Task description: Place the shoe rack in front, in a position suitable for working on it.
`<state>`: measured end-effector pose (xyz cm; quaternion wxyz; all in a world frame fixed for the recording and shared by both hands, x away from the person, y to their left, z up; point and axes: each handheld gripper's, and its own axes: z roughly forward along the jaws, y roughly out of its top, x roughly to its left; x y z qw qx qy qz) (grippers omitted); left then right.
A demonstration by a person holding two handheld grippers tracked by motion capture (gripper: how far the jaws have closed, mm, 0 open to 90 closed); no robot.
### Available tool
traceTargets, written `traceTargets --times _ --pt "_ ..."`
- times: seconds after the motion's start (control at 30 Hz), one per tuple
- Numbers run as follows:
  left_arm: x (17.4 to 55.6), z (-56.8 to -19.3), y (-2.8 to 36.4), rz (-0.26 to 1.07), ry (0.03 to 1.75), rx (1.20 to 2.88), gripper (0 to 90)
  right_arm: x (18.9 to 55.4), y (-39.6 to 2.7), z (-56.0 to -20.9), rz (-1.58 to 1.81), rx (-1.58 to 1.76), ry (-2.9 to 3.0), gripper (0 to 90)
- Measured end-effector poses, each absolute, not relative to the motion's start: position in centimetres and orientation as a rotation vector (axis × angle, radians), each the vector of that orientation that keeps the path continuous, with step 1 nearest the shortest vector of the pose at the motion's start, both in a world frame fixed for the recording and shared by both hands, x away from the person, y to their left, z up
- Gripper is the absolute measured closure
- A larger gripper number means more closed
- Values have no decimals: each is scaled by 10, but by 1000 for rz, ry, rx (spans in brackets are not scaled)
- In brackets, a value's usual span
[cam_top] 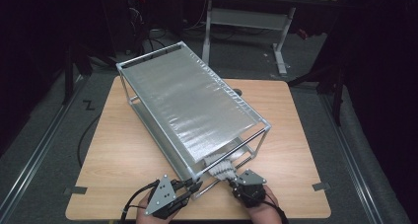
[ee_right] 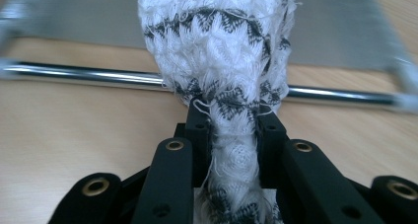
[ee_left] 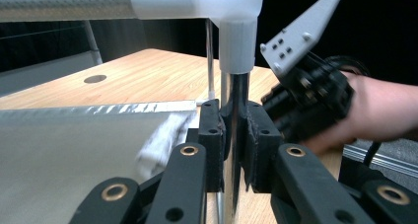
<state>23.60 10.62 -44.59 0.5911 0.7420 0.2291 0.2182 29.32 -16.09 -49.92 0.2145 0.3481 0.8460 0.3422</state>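
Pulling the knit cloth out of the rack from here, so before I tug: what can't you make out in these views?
- High view: the rest of the knit cloth lies under the rack's silver top sheet.
- Right gripper view: the right gripper clamps the cloth; its tail is cut off by the bottom edge.
- Left gripper view: the left gripper grips the rack's post, hiding its foot.

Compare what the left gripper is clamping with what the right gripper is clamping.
The left gripper is shut on the rack's chrome post, a hard, shiny, upright tube. The right gripper is shut on the knitted cloth, soft, fuzzy and white with dark zigzag bands. The post keeps its shape between the jaws, while the cloth bunches narrow there and spreads wider beyond them. Both sit at the rack's near end.
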Motion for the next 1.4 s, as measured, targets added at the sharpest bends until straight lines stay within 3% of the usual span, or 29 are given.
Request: traceTargets --times 0.4,0.63,1.13,1.4 --pt "236 -446 106 504 534 1727 802 252 -105 -499 1066 718 2540 747" --pt "236 -446 107 504 533 1729 802 252 -104 -499 1041 712 2524 748" --pt "236 -446 107 501 531 1730 802 291 -152 -498 963 942 2391 747" --pt "236 -446 107 502 530 1730 802 327 -205 -499 939 1190 2232 747"
